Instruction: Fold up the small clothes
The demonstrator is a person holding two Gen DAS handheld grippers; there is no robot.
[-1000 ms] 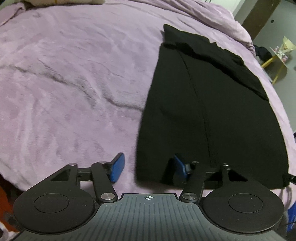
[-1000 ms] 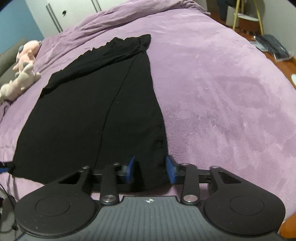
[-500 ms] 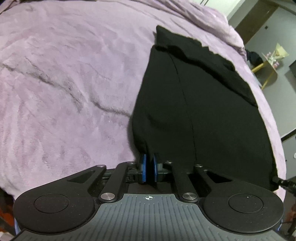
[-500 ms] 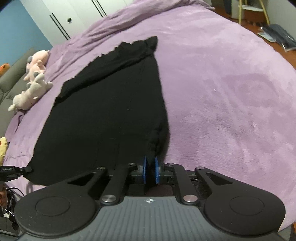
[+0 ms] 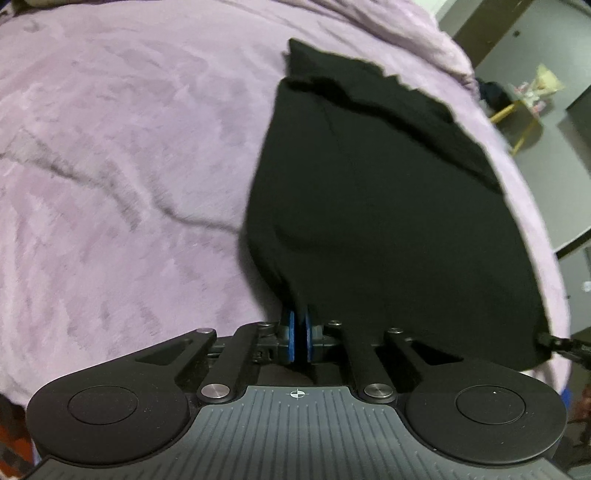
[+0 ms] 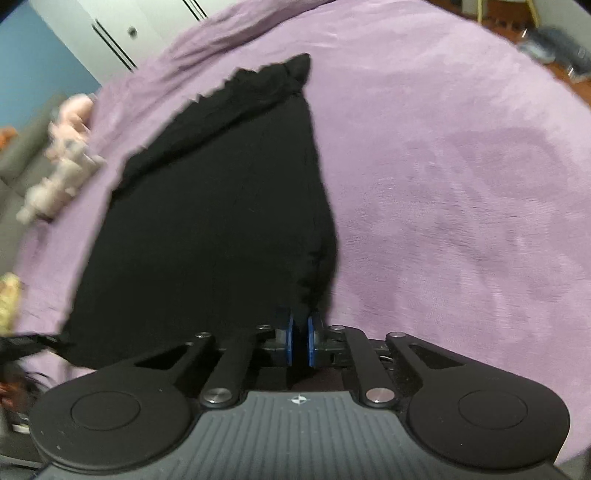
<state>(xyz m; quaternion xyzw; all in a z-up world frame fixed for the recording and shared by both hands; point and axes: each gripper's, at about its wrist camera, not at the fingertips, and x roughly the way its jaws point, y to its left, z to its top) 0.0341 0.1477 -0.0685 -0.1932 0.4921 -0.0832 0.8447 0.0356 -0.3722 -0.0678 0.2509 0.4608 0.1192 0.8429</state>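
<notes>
A black garment (image 5: 388, 206) lies spread flat on a purple blanket, its narrow end pointing away. My left gripper (image 5: 299, 332) is at the garment's near left corner, its jaws closing with the blue pads pressed on the bunched black cloth. In the right wrist view the same garment (image 6: 221, 221) fills the left half. My right gripper (image 6: 299, 339) is at the near right corner, its jaws closing too, with a fold of cloth pinched between the pads. Both corners are pulled up into small peaks.
The purple blanket (image 5: 110, 166) covers the whole bed, with bare room on either side of the garment. Pale plush toys (image 6: 62, 166) lie at the bed's left edge by a grey sofa. A yellow stool (image 5: 517, 118) and white wardrobe doors (image 6: 110, 33) stand beyond the bed.
Both grippers' jaws stood apart around the near corners a second ago and have come together on the cloth. The pinched corners now bunch up, and both views have tilted slightly.
</notes>
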